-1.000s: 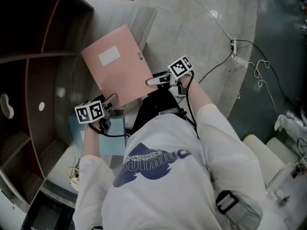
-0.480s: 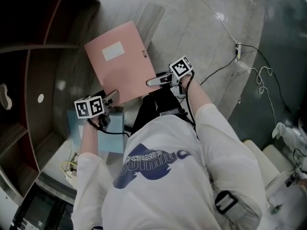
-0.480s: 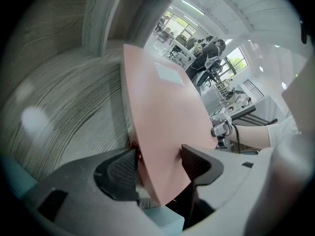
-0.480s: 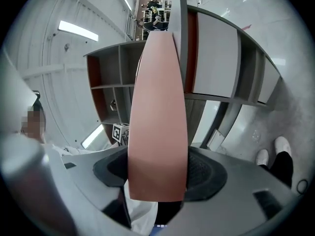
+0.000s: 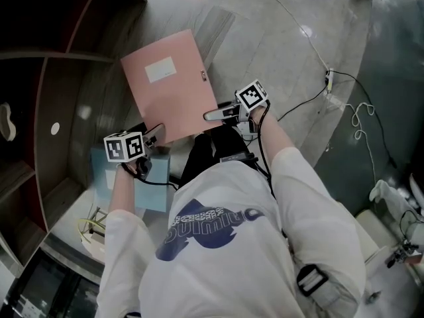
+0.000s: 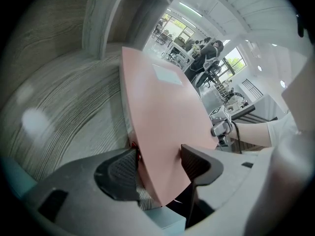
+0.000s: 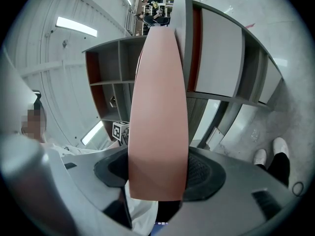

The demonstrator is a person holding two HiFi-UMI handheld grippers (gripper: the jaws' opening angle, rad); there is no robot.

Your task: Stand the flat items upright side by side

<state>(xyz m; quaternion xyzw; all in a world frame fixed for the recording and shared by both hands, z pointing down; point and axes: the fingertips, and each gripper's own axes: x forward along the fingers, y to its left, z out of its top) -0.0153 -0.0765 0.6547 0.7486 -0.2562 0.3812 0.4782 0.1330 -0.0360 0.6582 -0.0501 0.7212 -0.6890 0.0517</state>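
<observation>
Closed tighter just now, the jaws of the right gripper (image 5: 211, 114) are clamped on the pink folder (image 5: 171, 85). It is gripped too by the left gripper (image 5: 155, 136), mid-frame between the dark shelf unit (image 5: 59, 78) and the grey floor (image 5: 278, 38).

Lab-like hall: cubby shelving (image 5: 41, 98), floor cables (image 5: 344, 102).

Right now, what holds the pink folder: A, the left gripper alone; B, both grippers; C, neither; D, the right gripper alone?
B: the left gripper clamps the folder by a corner, and the right gripper, its jaws having just been closing, presses on its edge.
</observation>
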